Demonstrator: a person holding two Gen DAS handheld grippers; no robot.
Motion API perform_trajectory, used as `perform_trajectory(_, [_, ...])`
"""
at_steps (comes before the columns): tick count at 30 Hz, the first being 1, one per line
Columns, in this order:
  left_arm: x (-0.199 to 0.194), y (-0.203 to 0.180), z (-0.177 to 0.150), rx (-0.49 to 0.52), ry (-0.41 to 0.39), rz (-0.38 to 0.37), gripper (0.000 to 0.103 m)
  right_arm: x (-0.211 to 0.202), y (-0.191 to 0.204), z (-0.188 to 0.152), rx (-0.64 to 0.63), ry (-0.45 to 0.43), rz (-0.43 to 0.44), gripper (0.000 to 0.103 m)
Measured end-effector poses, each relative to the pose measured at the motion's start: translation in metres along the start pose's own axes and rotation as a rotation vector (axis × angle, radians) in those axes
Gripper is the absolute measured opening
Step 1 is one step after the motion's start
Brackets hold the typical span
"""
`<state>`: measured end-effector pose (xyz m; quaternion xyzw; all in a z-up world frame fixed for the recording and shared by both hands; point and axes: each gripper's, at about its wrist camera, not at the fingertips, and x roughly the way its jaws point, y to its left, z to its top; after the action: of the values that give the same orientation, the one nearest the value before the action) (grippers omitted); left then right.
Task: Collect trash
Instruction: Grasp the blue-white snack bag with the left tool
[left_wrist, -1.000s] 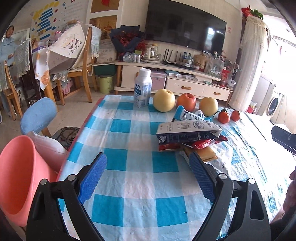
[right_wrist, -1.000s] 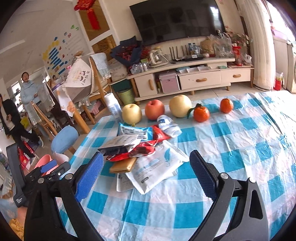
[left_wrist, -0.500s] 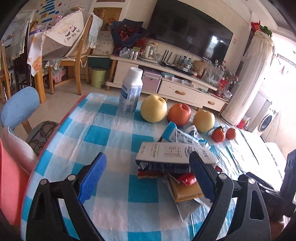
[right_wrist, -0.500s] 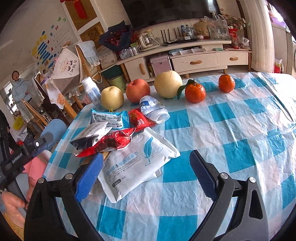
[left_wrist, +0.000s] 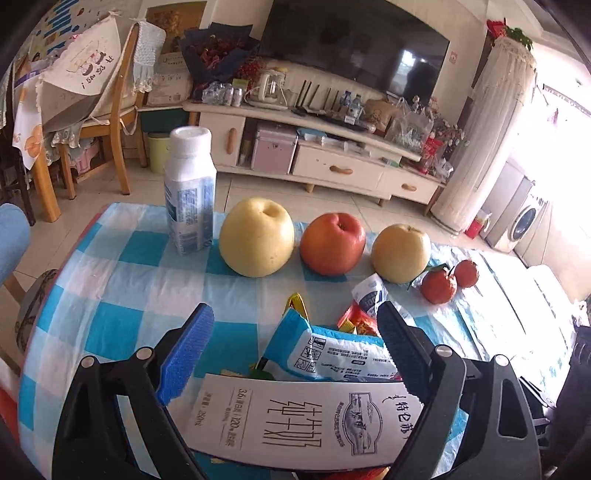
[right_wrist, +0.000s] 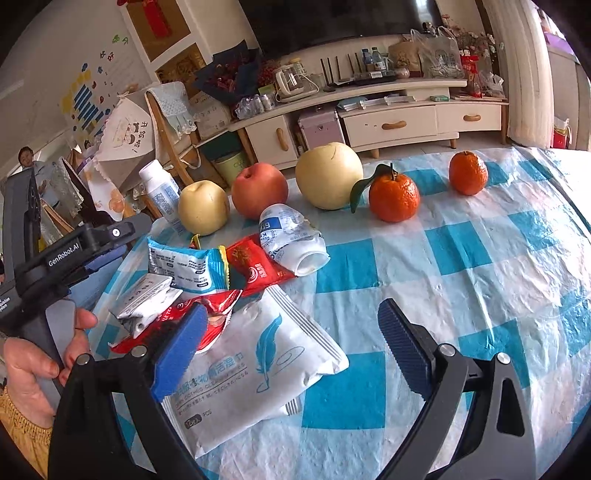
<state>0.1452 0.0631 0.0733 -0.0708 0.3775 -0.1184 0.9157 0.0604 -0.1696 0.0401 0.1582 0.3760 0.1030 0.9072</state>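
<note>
A pile of trash lies on the blue-checked tablecloth (right_wrist: 461, 266). It holds a flattened white milk carton (left_wrist: 306, 424), a blue-white wrapper (left_wrist: 332, 356), red wrappers (right_wrist: 255, 269), a crushed white bottle (right_wrist: 291, 236) and a large white wipes pack (right_wrist: 258, 365). My left gripper (left_wrist: 295, 354) is open, its jaws on either side of the milk carton's top edge. My right gripper (right_wrist: 291, 350) is open just above the wipes pack. The carton also shows in the right wrist view (right_wrist: 146, 299).
A row of fruit stands behind the pile: yellow pear (left_wrist: 256, 236), red apple (left_wrist: 332, 243), second pear (left_wrist: 400, 253), two tangerines (left_wrist: 437, 286). An upright white bottle (left_wrist: 190, 188) stands at the far left. The table edge runs on the left.
Both grippers have moved forward and down toward the trash pile. The left now straddles the milk carton; the right hangs over the wipes pack. Both stay open.
</note>
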Motion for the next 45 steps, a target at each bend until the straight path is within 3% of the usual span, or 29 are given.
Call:
perform_trajectory(2, [0.016, -0.005, -0.007, 0.03, 0.071, 0.003, 0.083, 0.008, -0.004, 0.002, 0.011, 0.016, 0.011, 0.083])
perform_trajectory(4, [0.027, -0.008, -0.017, 0.053, 0.136, 0.013, 0.082, 0.011, -0.005, 0.002, 0.022, 0.023, 0.021, 0.082])
perform_trajectory(12, [0.009, -0.021, -0.043, 0.111, 0.171, -0.004, 0.082, 0.002, -0.004, 0.005, -0.015, 0.006, 0.014, 0.082])
perform_trajectory(22, [-0.02, -0.029, -0.069, 0.18, 0.274, -0.147, 0.082, -0.001, -0.009, 0.005, -0.025, 0.063, 0.004, 0.082])
perform_trajectory(27, [-0.027, -0.015, -0.052, 0.233, 0.201, -0.06, 0.082, -0.005, -0.016, -0.002, -0.004, 0.107, -0.002, 0.085])
perform_trajectory(33, [-0.009, -0.031, -0.054, 0.429, 0.209, 0.015, 0.082, -0.009, -0.002, -0.016, -0.043, 0.156, 0.009, 0.089])
perform_trajectory(38, [-0.005, -0.053, -0.059, 0.556, 0.201, 0.006, 0.08, -0.016, 0.002, -0.018, -0.066, 0.149, 0.012, 0.089])
perform_trajectory(40, [-0.001, -0.055, -0.061, 0.565, 0.22, 0.002, 0.078, -0.017, 0.001, -0.019, -0.075, 0.143, -0.005, 0.089])
perform_trajectory(45, [0.006, -0.051, -0.063, 0.54, 0.264, 0.0, 0.059, -0.015, 0.002, -0.021, -0.083, 0.157, -0.001, 0.089])
